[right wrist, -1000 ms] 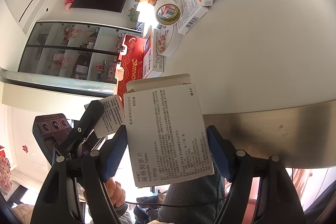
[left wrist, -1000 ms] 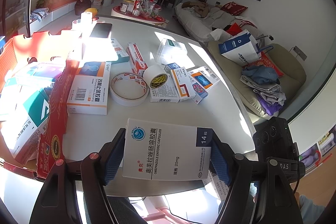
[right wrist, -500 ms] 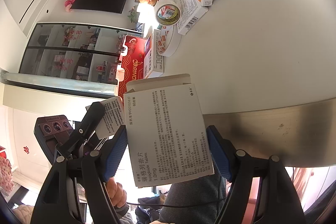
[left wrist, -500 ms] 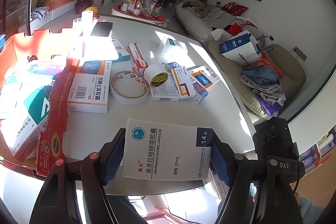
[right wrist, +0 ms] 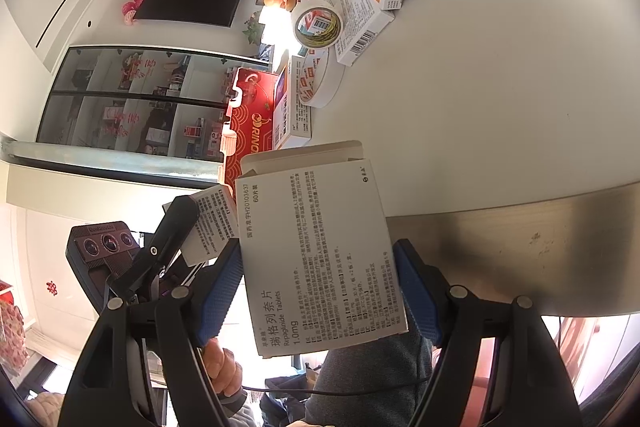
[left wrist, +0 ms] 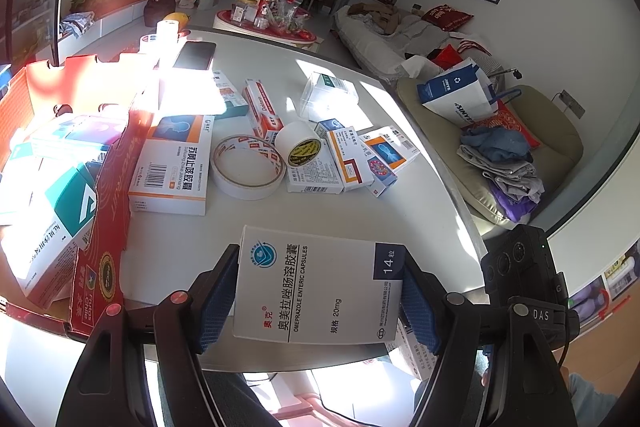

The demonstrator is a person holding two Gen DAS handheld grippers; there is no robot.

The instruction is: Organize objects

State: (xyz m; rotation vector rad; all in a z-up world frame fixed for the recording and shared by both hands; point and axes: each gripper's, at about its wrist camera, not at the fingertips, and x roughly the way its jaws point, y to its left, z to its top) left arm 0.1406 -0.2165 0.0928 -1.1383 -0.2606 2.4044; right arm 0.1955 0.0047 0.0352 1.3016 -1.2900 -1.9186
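My left gripper [left wrist: 318, 301] is shut on a white and navy omeprazole box [left wrist: 316, 287], held above the near edge of the white table [left wrist: 400, 211]. My right gripper [right wrist: 320, 291] is shut on a white repaglinide tablet box [right wrist: 320, 259], held off the table's edge. A red cardboard box [left wrist: 104, 211] at the left holds several medicine boxes [left wrist: 52, 195]. Loose medicine boxes [left wrist: 172, 167], a wide tape roll [left wrist: 248, 167] and a small tape roll [left wrist: 302, 149] lie mid-table. The left gripper and its box show in the right wrist view [right wrist: 208, 223].
A clear plastic box [left wrist: 328, 97], a phone [left wrist: 194, 55] and a white cup [left wrist: 167, 31] sit further back on the table. A beige chair [left wrist: 520, 155] with folded clothes and a paper bag stands to the right. The red box also shows in the right wrist view [right wrist: 252, 123].
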